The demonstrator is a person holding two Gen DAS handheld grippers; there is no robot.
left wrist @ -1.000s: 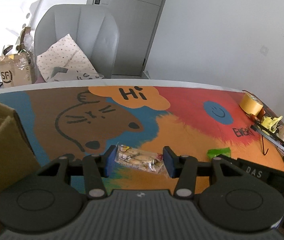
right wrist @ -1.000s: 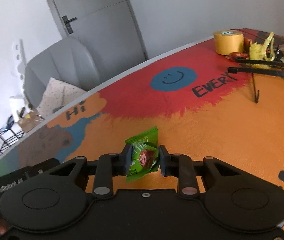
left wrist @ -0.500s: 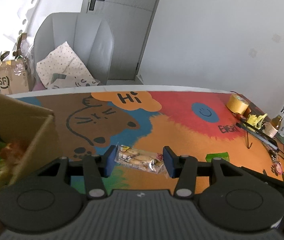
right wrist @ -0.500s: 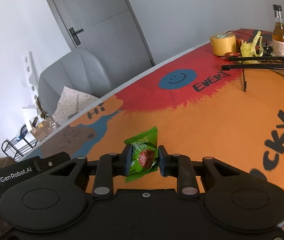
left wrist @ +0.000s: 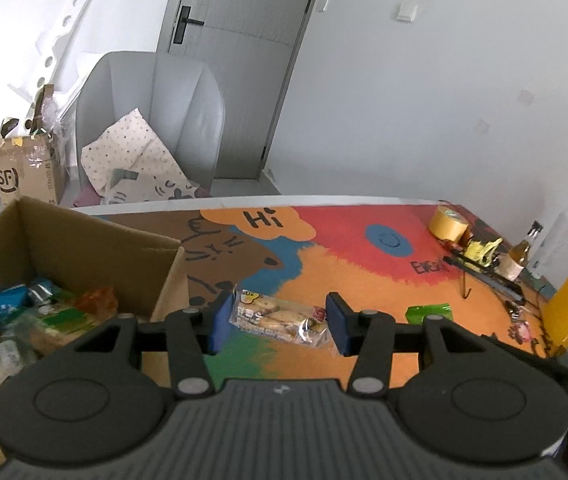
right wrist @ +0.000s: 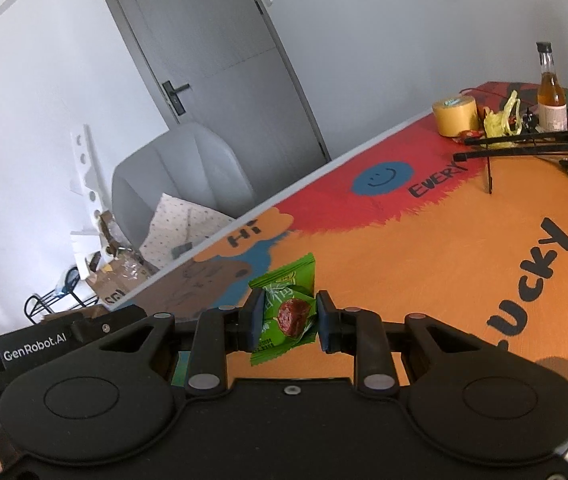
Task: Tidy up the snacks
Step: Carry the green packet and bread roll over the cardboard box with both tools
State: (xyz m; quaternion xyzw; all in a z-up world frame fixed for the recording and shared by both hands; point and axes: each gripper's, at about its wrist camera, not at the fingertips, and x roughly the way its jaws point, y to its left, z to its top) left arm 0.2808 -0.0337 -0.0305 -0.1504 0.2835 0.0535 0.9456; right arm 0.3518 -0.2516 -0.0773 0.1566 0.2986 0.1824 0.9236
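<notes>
Here the left gripper (left wrist: 280, 322) pinches a clear biscuit packet (left wrist: 278, 320), the right gripper (right wrist: 289, 320) a green, perhaps date, sachet (right wrist: 285, 308).

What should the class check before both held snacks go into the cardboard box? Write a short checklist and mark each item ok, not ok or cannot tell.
1. Left gripper clamps the clear biscuit packet: ok.
2. Right gripper clamps the green snack packet: ok.
3. Cardboard box is open at the top: ok.
4. Left packet is over the box: not ok, it is beside the box.
5. Room left in the box: cannot tell, snacks already lie inside.
</notes>
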